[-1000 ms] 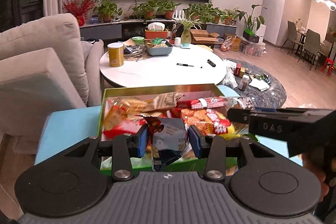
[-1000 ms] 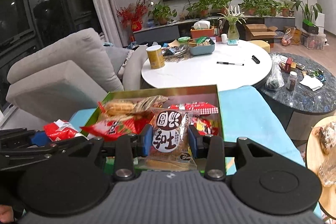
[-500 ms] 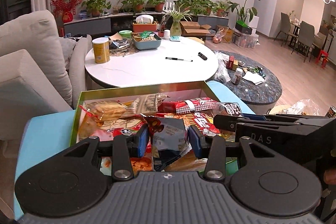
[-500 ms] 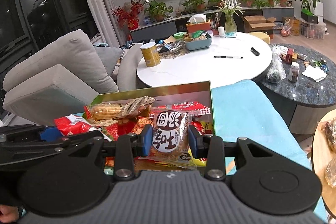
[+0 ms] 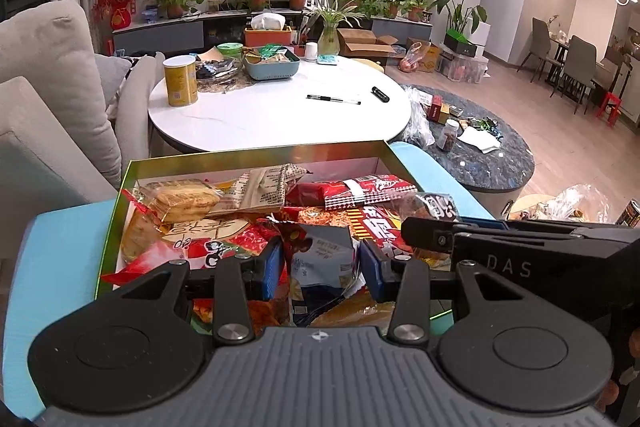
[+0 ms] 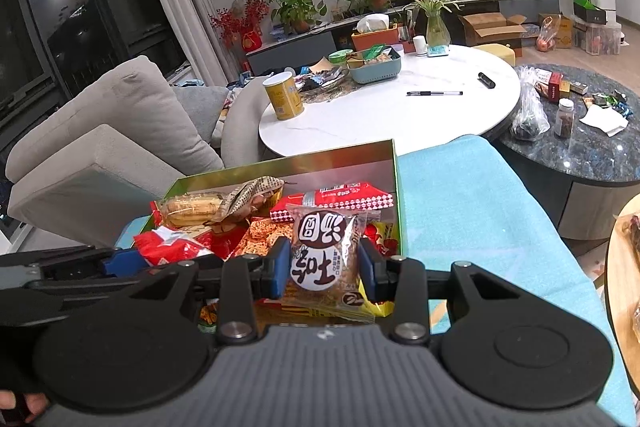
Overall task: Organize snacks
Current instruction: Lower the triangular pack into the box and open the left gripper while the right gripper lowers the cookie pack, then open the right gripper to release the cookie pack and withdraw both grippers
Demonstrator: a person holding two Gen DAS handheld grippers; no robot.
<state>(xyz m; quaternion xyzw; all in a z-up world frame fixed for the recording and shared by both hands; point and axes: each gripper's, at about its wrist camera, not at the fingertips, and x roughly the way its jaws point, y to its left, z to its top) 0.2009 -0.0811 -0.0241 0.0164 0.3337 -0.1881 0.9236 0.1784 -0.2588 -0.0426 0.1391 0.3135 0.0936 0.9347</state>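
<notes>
Through my left wrist camera, my left claw (image 5: 320, 265) is narrowed onto a crumpled grey-and-white foil snack packet with a brown printed corner (image 5: 323, 261); both blue pads (image 5: 273, 267) press its sides, and the packet stands upright between them. It hangs just over the shallow green-and-gold cardboard box (image 5: 256, 153), which sits on a light blue padded surface (image 5: 56, 227) and is heaped with wrapped snacks: a clear-wrapped golden cake (image 5: 182, 199) at the back left, a beige printed sachet (image 5: 266, 187) in the middle, a long red-and-white checked packet (image 5: 368, 189) at the back right. My right claw (image 5: 424, 231) reaches in from the right, side on, with a dark round-labelled wrapper just beyond its tip. Behind the box stands a round white marble desk (image 5: 280, 115) carrying a yellow cylindrical can (image 5: 181, 81).

Through my right wrist camera, my right claw (image 6: 324, 267) is closed to a narrow gap on a clear-wrapped brown cracker packet with a white-and-brown round label (image 6: 324, 255), gripped at both edges and held upright above the near right part of the same box (image 6: 288, 159). A red-and-white crinkled bag (image 6: 172, 247) lies by my left claw (image 6: 120, 261), which enters from the left.
</notes>
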